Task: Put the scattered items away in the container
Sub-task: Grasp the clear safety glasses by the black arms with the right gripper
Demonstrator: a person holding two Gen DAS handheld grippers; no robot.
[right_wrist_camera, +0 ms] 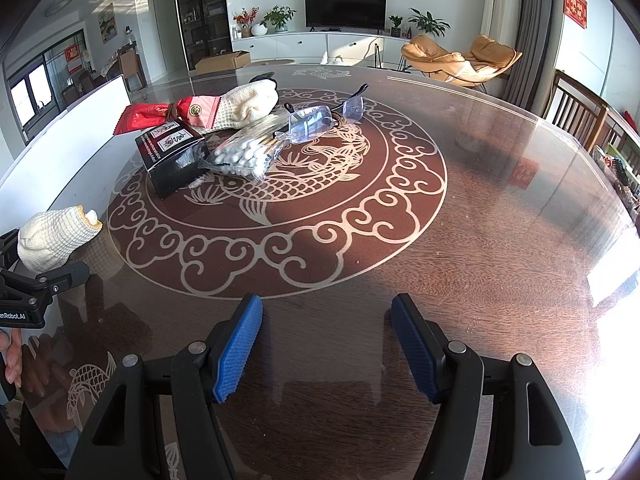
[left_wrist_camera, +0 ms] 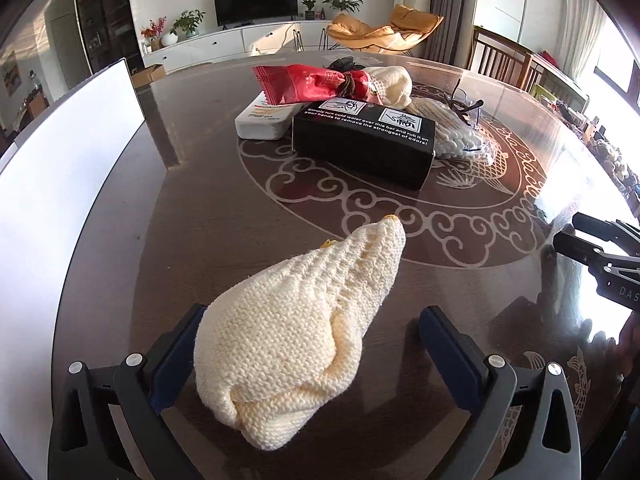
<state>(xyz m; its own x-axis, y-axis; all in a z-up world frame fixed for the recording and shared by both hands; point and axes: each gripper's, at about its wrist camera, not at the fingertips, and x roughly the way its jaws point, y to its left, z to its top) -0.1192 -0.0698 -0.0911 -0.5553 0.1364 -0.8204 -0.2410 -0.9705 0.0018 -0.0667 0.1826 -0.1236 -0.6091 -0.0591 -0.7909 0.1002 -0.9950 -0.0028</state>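
A cream knitted cloth [left_wrist_camera: 296, 332] lies on the dark table between the fingers of my left gripper [left_wrist_camera: 316, 344], which is open around it; the left pad touches it, the right pad stands apart. The cloth also shows in the right wrist view [right_wrist_camera: 52, 238]. Farther back lie a black box [left_wrist_camera: 360, 140], a red wrapper [left_wrist_camera: 312, 82], a white bar [left_wrist_camera: 264, 118], a second cream cloth [left_wrist_camera: 394, 84], a cotton swab bag [right_wrist_camera: 244, 152] and clear glasses [right_wrist_camera: 316, 118]. The white container [left_wrist_camera: 60, 184] stands at the left. My right gripper [right_wrist_camera: 326, 344] is open and empty above the table.
The round glass-topped table [right_wrist_camera: 480, 240] has a fish inlay in its middle. Wooden chairs [right_wrist_camera: 580, 116] stand at its right edge. The right gripper shows at the right edge of the left wrist view [left_wrist_camera: 604, 256].
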